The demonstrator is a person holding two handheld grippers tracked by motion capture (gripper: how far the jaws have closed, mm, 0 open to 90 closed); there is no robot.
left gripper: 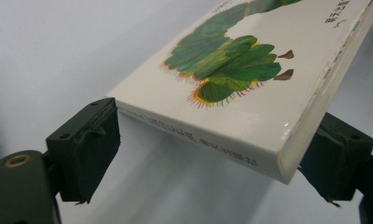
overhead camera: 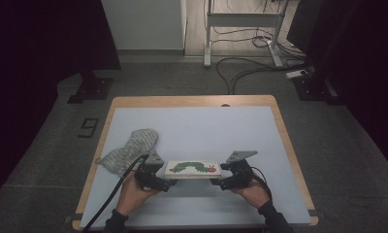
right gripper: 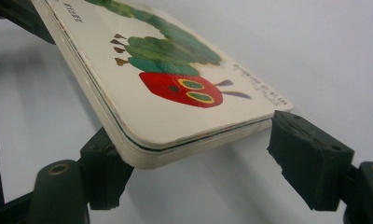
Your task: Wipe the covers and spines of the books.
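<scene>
A big table [overhead camera: 279,145] stands on a grey floor [overhead camera: 46,160]. Its top is pale blue, with a brown wooden edge showing on the left, far and right sides. A grey knitted sock [overhead camera: 129,150] lies on the left part of the table, close to the left edge. A picture book [overhead camera: 191,169] with a green caterpillar on its cover is near the front, just right of the sock.

One board book [overhead camera: 191,169], one knitted sock [overhead camera: 130,149], two claws — left [overhead camera: 166,177], right [overhead camera: 220,175] — one table [overhead camera: 192,101].
</scene>
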